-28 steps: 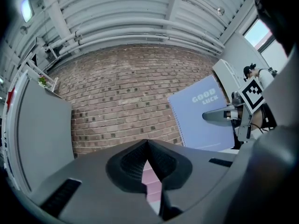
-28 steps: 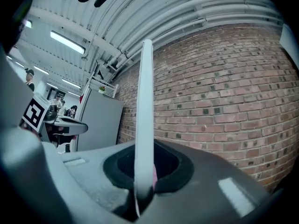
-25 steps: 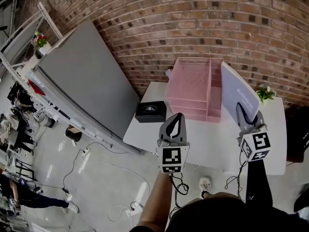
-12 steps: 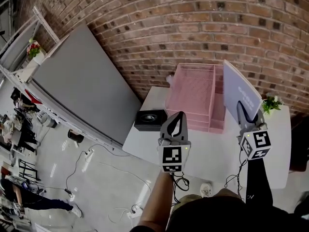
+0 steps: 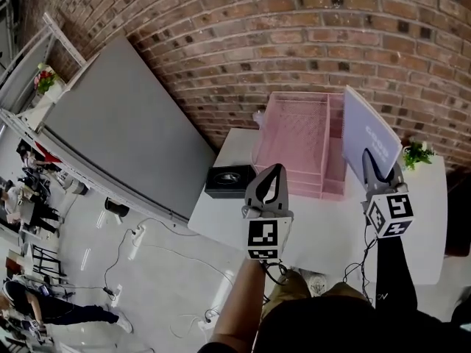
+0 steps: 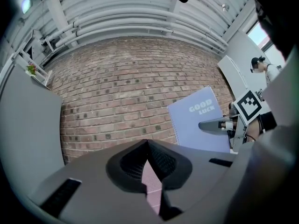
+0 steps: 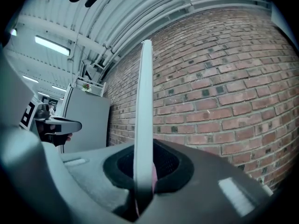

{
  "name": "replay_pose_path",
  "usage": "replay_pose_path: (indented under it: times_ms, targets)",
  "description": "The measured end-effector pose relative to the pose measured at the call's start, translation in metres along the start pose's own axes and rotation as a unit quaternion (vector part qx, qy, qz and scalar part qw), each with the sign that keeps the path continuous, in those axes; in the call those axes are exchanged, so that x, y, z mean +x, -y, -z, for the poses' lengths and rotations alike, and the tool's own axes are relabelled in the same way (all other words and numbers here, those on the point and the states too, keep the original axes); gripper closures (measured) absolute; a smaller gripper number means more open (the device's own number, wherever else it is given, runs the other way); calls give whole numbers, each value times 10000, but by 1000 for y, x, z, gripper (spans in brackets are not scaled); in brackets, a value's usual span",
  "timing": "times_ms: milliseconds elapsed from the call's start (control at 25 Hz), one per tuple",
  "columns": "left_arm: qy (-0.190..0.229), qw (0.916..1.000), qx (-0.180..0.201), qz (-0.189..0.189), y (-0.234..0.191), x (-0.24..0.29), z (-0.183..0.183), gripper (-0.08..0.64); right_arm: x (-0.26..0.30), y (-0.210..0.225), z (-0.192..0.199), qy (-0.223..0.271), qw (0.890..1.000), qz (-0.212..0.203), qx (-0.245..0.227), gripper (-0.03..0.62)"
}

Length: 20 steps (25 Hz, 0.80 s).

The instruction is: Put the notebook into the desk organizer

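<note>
The pink mesh desk organizer (image 5: 294, 142) stands on the white table (image 5: 331, 219) against the brick wall. My right gripper (image 5: 378, 169) is shut on the lower edge of the lavender notebook (image 5: 370, 132). It holds the notebook upright, just right of the organizer's narrow right compartment. In the right gripper view the notebook (image 7: 144, 111) rises edge-on from between the pads. My left gripper (image 5: 273, 170) hovers in front of the organizer, shut and holding nothing. In the left gripper view its jaw tips meet, and the notebook's cover (image 6: 203, 120) shows at the right.
A black box (image 5: 229, 180) sits on the table's left part, beside the organizer. A small potted plant (image 5: 418, 153) stands at the far right by the wall. A large grey panel (image 5: 125, 127) leans to the left of the table. Cables lie on the floor below.
The head view has shifted slightly. Both grippers and the notebook keep about the same place relative to the organizer.
</note>
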<state>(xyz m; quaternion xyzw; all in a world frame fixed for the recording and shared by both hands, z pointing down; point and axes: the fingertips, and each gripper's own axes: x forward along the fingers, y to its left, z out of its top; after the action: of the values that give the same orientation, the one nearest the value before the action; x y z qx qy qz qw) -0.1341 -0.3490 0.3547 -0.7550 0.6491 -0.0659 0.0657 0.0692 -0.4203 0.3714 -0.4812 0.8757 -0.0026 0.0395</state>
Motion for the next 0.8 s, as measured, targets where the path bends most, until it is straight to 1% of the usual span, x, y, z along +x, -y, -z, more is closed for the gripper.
replay_pose_path:
  times_ms: [160, 480, 680, 800]
  targets:
    - [32, 10000, -27, 87, -4, 12, 0, 551, 10, 3, 10, -96, 9999, 111, 24, 561]
    - [-57, 9989, -42, 459, -14, 62, 19, 551, 49, 20, 33, -336, 9980, 496, 197, 561]
    - [-145, 9973, -71, 721, -18, 92, 31, 551, 77, 25, 53, -497, 9960, 682, 295, 561]
    - [-148, 9968, -17, 782, -23, 110, 35, 551, 95, 28, 69, -595, 9942, 813, 387, 561]
